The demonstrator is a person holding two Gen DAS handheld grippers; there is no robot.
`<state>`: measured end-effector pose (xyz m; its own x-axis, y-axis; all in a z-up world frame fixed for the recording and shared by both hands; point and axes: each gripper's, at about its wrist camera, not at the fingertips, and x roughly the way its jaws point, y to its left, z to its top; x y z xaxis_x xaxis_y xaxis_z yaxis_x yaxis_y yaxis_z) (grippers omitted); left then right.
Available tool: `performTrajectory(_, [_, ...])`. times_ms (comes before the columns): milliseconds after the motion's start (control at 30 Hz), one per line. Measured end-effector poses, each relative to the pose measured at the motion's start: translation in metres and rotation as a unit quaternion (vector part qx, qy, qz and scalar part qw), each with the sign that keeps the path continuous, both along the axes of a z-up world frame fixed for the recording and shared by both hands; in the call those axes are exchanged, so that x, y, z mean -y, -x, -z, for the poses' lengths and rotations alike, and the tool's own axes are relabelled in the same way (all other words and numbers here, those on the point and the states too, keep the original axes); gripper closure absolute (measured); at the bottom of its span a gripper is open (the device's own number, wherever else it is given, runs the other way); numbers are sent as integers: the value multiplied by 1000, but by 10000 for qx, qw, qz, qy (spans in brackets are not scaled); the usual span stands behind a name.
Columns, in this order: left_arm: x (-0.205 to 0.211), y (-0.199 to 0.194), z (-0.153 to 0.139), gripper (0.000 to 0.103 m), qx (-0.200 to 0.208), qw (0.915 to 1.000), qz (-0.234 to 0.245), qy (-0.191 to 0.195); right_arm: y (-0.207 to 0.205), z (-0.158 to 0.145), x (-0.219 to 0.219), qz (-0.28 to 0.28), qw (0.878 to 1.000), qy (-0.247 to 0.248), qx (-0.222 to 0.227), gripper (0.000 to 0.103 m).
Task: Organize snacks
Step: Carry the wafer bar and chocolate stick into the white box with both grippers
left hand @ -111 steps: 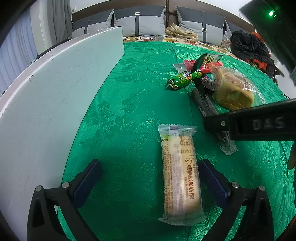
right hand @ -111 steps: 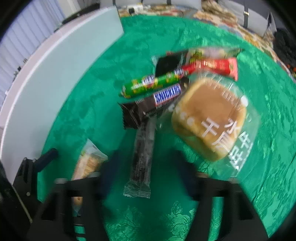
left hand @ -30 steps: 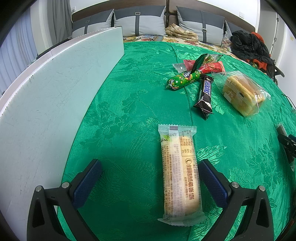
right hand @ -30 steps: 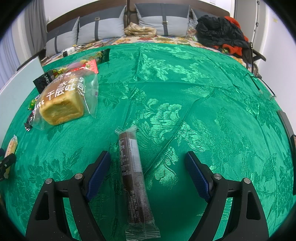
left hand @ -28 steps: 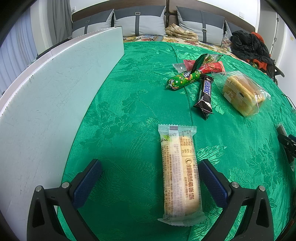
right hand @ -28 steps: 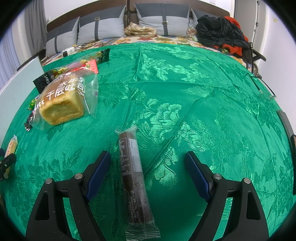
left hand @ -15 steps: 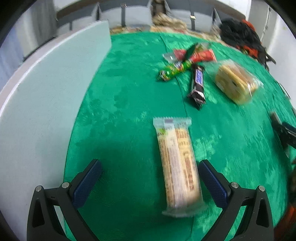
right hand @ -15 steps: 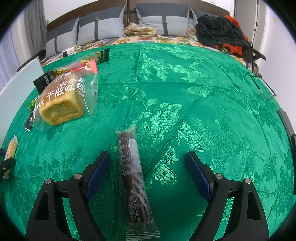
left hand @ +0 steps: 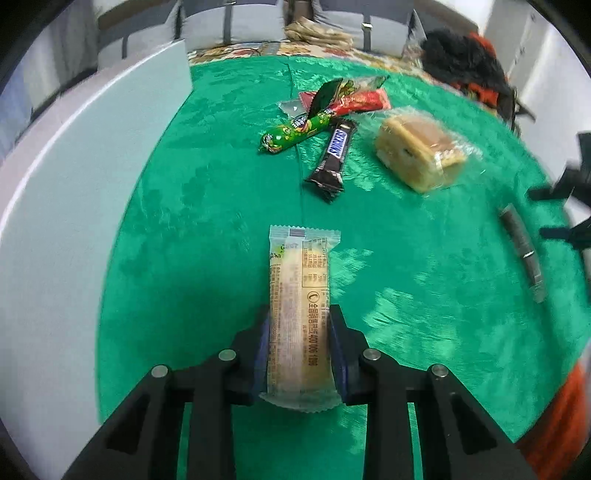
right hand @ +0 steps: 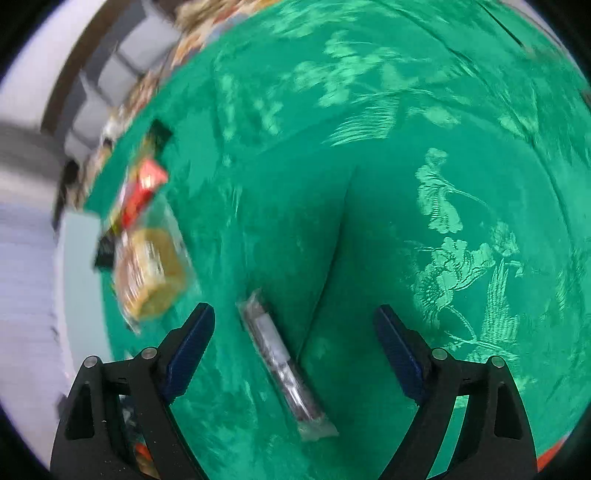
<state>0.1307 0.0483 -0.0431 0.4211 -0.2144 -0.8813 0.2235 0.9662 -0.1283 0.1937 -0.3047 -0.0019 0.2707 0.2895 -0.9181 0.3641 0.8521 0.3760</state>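
My left gripper [left hand: 299,328] is shut on a long beige wafer bar in a clear wrapper [left hand: 298,295], held by its near end above the green cloth [left hand: 207,206]. My right gripper [right hand: 293,336] is open, with a dark chocolate stick in a clear wrapper [right hand: 284,362] lying on the cloth between its fingers; this stick also shows in the left wrist view [left hand: 522,247]. A Snickers bar [left hand: 334,155], a green sausage snack [left hand: 295,131], a red packet [left hand: 360,101] and a bagged bread loaf [left hand: 421,151] lie farther back.
A pale board [left hand: 74,184] stands along the left side of the cloth. The bread loaf [right hand: 155,269] and red packet [right hand: 142,188] sit left of my right gripper. Grey cushions [left hand: 258,22] and dark clothes [left hand: 465,62] lie beyond the cloth.
My left gripper has shut on the wafer bar and lifted it. My right gripper has tilted and swung, still open over the chocolate stick.
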Motion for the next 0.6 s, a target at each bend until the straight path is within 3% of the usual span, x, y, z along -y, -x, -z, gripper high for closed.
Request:
performTrajectory(133, [-1, 16, -12, 74, 120, 9997, 17, 229, 6, 10, -50, -995, 9924, 697, -178, 18])
performTrajectory(167, [-2, 21, -18, 74, 177, 9994, 32, 282, 9, 12, -58, -1104, 9897, 897, -176, 25])
performTrajectory(200, [-4, 24, -22, 74, 222, 9992, 37, 325, 12, 10, -66, -1227, 9837, 1311, -98, 59])
performTrajectory(233, [-6, 27, -28, 74, 268, 9989, 36, 382, 14, 8, -72, -1336, 9759, 1727, -70, 78])
performTrajectory(267, [-8, 32, -35, 74, 334, 9984, 30, 462, 15, 7, -73, -1363, 9741, 1803, -64, 84])
performTrajectory(367, [-18, 43, -60, 74, 566, 9959, -65, 697, 22, 2, -61, -1089, 9836, 1436, -28, 85])
performTrajectory(467, [-37, 44, -85, 74, 772, 9916, -256, 1008, 30, -25, -53, -931, 9891, 1106, 278, 85])
performTrajectory(600, [-80, 35, -121, 74, 1066, 9850, -642, 1194, 23, -89, -91, -1141, 9885, 296, 943, 85])
